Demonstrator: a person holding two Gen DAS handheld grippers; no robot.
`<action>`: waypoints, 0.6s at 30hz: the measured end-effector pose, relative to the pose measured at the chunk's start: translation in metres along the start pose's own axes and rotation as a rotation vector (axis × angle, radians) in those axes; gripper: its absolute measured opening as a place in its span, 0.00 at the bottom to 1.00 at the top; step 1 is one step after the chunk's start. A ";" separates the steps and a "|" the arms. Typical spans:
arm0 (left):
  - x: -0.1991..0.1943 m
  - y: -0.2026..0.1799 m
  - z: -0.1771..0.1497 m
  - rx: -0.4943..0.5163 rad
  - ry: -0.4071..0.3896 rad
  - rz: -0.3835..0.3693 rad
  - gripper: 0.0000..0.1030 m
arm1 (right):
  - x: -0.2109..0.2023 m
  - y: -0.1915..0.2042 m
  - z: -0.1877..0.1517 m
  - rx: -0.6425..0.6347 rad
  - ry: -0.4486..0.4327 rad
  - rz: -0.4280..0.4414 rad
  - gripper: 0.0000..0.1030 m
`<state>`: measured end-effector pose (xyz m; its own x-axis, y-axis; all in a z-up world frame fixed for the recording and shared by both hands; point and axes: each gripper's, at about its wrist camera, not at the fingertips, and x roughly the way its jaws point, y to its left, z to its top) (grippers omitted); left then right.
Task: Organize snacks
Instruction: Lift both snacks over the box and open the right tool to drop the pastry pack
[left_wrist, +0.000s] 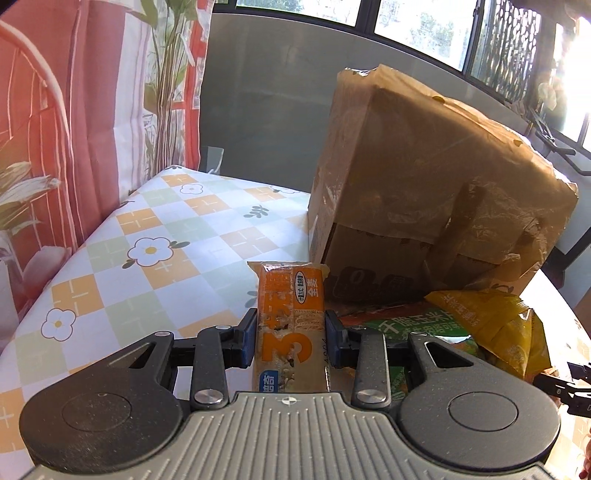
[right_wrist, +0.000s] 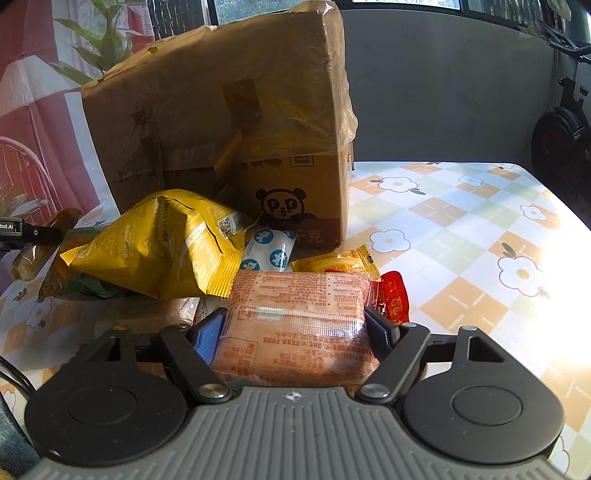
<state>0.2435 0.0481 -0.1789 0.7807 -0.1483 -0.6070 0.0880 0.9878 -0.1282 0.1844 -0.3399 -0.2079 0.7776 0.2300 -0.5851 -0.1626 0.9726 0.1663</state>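
Behind the snacks (right_wrist: 177, 247), a cardboard box (right_wrist: 221, 122).

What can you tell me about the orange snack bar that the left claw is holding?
The orange snack bar is a long, narrow pack in a glossy wrapper with clear crimped ends, a big white "3" and printed Chinese text; a grainy filling shows through it. It points away from the camera, along the fingers. The left claw is shut on its two long sides with blue pads. Whether it still touches the tablecloth cannot be told.

Wrist cams, close (shared box (left_wrist: 424, 177))
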 end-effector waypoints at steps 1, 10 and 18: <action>-0.001 -0.003 0.001 0.013 -0.007 0.002 0.37 | -0.004 -0.001 0.001 -0.005 -0.010 -0.006 0.76; -0.018 -0.017 0.016 0.034 -0.083 -0.050 0.37 | -0.026 -0.022 0.017 0.041 -0.118 -0.024 0.75; -0.024 -0.019 0.017 0.024 -0.104 -0.063 0.37 | -0.028 -0.025 0.026 -0.024 -0.131 -0.103 0.75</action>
<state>0.2334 0.0340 -0.1483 0.8328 -0.2061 -0.5138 0.1533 0.9777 -0.1438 0.1824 -0.3717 -0.1745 0.8634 0.1241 -0.4890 -0.0910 0.9917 0.0911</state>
